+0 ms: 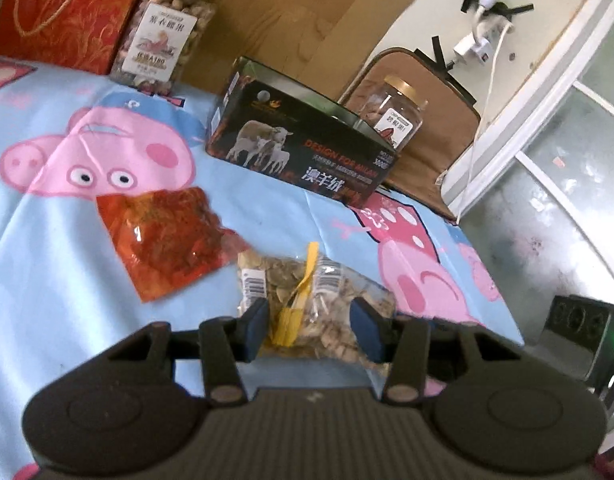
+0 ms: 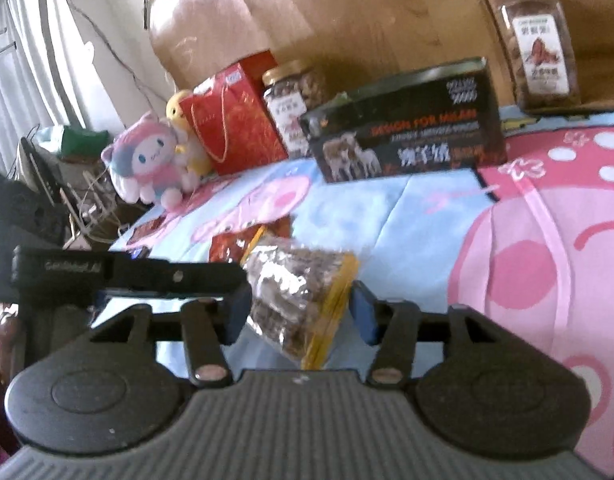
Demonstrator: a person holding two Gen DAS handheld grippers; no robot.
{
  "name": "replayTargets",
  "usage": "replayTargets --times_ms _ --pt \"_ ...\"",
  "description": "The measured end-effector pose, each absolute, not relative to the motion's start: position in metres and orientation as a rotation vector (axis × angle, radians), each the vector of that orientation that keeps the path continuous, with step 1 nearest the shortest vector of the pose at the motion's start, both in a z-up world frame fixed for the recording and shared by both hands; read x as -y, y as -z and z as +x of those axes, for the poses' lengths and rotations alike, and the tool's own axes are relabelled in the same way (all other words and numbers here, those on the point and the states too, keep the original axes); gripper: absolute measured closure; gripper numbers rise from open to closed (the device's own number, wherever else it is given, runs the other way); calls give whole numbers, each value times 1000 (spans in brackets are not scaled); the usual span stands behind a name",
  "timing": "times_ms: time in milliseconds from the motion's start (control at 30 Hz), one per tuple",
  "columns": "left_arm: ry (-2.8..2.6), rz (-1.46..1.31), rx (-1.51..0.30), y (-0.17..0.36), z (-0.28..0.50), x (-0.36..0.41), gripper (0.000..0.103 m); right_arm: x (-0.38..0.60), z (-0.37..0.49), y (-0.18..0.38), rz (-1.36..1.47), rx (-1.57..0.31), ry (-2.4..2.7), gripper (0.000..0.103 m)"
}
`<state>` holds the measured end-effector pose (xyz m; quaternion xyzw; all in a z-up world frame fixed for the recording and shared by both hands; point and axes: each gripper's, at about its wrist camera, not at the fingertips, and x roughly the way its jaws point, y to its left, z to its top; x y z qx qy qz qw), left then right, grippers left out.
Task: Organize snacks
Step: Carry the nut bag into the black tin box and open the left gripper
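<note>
Our left gripper [image 1: 311, 326] and right gripper [image 2: 301, 307] each stand spread around the clear bag of seeds [image 1: 307, 300], which lies on the blue bedsheet [image 1: 47, 240]. We cannot tell whether either touches it. Just beside it lies 1 red packet [image 1: 167, 236].

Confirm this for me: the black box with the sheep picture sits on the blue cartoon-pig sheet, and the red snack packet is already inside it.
Not quite. The black box with the sheep picture does sit on the blue cartoon-pig sheet, but the red snack packet is not inside it. The left wrist view shows the packet lying flat on the sheet in front of the box, beside the clear bag of seeds.
</note>
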<state>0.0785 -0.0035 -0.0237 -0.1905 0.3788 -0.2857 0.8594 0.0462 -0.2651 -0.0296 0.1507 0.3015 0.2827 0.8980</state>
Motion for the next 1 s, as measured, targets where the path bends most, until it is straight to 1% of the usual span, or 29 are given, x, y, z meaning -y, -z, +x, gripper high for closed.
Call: replayTargets --times_ms 33,167,233,267,300,333,367,433,567,633,733,800,900,967,1000 --pt "603 -398 -792 23 79 4 56 263 44 31 286 -638 -587 41" --pt "620 -360 -776 21 76 10 55 257 31 32 187 -628 -594 41" --pt "624 -341 -777 21 74 14 57 255 26 32 149 -624 -591 41" --pt "632 -337 -778 22 73 15 62 255 23 32 133 -620 -589 41" --pt "641 -336 -781 22 72 16 65 255 22 32 119 -618 -588 44" --pt "653 -337 -785 22 72 17 66 255 20 32 106 -614 -577 53" --pt "656 -335 -779 20 71 18 70 255 20 31 94 -611 -568 55" --pt "665 -314 -747 9 71 21 71 255 21 24 83 -591 -572 62" --pt "658 -276 -638 -22 86 24 69 252 34 -4 -2 -465 -555 63" --pt "645 -255 -565 -38 102 27 68 250 49 -19 -48 -391 -543 63" --pt "606 -256 -511 -51 134 34 67 247 84 -36 -102 -312 -516 63" --pt "571 -262 -499 -55 162 38 67 242 110 -41 -141 -293 -492 63" --pt "508 -290 -534 -52 203 46 67 234 154 -41 -198 -298 -446 62" --pt "453 -285 -550 -45 221 52 67 231 177 -36 -219 -310 -409 60" --pt "424 -276 -566 -41 229 55 67 230 189 -32 -230 -317 -383 56"
